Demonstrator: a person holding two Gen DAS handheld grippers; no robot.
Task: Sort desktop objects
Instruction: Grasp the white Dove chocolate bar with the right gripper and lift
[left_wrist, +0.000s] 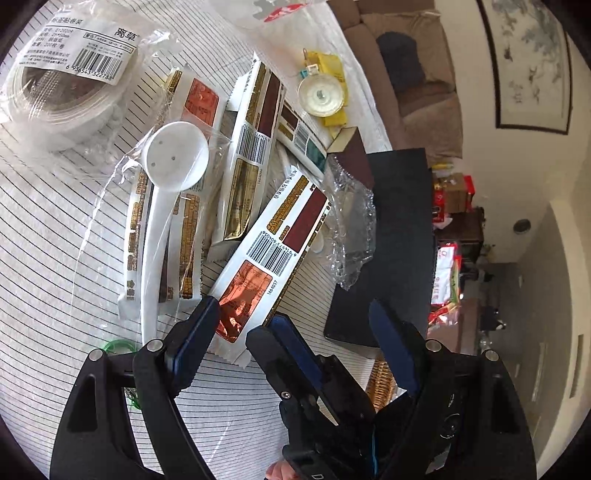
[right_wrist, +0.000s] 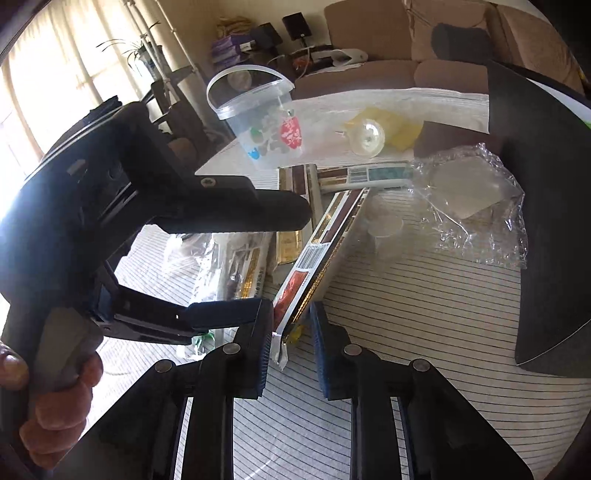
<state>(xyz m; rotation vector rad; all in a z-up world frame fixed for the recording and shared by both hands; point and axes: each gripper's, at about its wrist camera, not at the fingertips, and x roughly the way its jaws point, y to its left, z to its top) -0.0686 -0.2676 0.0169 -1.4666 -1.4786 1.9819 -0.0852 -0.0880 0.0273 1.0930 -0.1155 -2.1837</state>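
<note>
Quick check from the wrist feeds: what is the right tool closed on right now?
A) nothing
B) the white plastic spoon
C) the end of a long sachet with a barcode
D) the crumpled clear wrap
C: the right tool pinches the near end of the barcoded sachet, tilting it up off the striped cloth.

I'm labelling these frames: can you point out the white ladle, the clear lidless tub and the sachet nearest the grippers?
white ladle (left_wrist: 176, 155): left wrist view, on its bowl.
clear tub (right_wrist: 258, 122): right wrist view, on its side wall.
sachet (left_wrist: 275, 251): left wrist view, on its barcode.
</note>
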